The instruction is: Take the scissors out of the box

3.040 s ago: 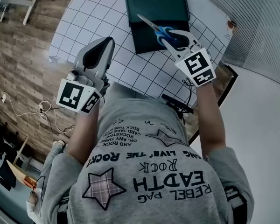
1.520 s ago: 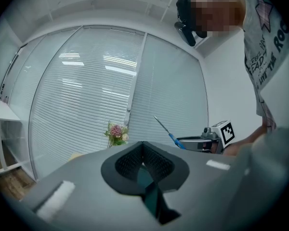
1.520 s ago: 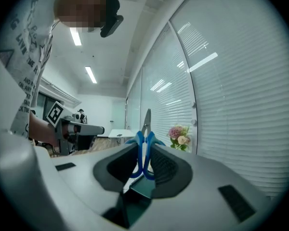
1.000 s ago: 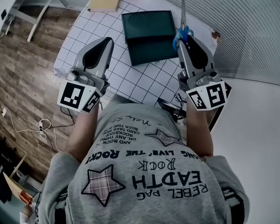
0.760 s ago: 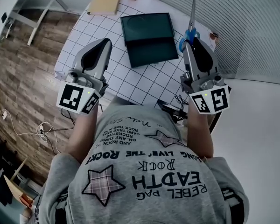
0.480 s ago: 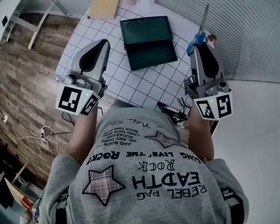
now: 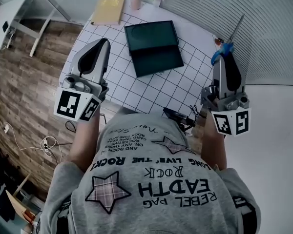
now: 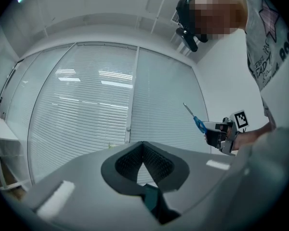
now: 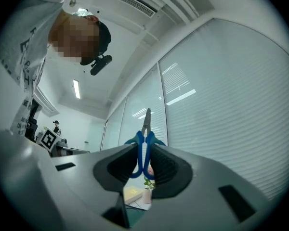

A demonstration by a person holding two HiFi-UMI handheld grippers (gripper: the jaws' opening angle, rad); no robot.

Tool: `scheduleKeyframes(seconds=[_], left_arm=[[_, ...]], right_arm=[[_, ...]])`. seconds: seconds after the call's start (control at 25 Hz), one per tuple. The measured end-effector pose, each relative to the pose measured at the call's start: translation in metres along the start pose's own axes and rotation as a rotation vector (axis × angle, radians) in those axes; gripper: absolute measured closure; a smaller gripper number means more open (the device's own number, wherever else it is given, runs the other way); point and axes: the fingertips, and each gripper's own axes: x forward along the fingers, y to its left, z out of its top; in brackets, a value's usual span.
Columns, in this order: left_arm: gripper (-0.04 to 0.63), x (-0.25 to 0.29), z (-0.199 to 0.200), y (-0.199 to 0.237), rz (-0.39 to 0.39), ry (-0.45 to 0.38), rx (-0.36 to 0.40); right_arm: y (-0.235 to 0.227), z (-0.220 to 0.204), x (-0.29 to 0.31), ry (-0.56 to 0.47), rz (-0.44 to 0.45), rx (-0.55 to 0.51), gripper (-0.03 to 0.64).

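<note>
Gripping the scissors (image 7: 221, 51) by their blue handle loops, my right gripper (image 7: 225, 58) hangs in the air at the right-hand edge of the white grid-patterned table (image 7: 185, 89), so the scissors are out of the box (image 7: 154, 62) and well apart from it. In the right gripper view the two pads press on the loops from either side, with the scissors (image 9: 143, 138) standing upright between them and the closed blades sticking out past the tips of my right gripper (image 9: 144, 163) toward the slatted blinds (image 9: 241, 95). From the head view the blades slant up and away from me, over the blinds side of the table. The box is dark green and lies open and flat on the table, between my two tools and a little farther from me than they are; I see nothing lying in it. My left gripper (image 7: 100, 45) is held over the table's left edge, well apart from the box. In its own view the pads of my left gripper (image 8: 143, 159) meet at the tips and hold nothing, and the right gripper (image 8: 216, 133) with the scissors (image 8: 196, 121) shows off to the right. At the far end of the table sit a yellow pad (image 7: 109, 8) and a small vase of flowers (image 7: 136, 0), just beside each other
</note>
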Motion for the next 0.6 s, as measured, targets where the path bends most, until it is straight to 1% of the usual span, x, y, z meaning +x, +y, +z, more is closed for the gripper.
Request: scheduleKeyframes(seconds=[0.12,0.28,0.6], left_arm=[[0.586,-0.001,0.009,0.002,0.004,-0.02,0.0],[0.586,0.0,0.021,0.005,0.008,-0.045,0.018],[0.586,-0.001,0.026,0.011,0.018,-0.051,0.028]], right_arm=[[-0.005,-0.002,-0.002,0.009,-0.022,-0.016,0.523],[-0.009,-0.006,-0.004,0.013,-0.04,-0.003,0.523],[-0.009,-0.006,-0.005,0.008,-0.05,-0.006,0.523]])
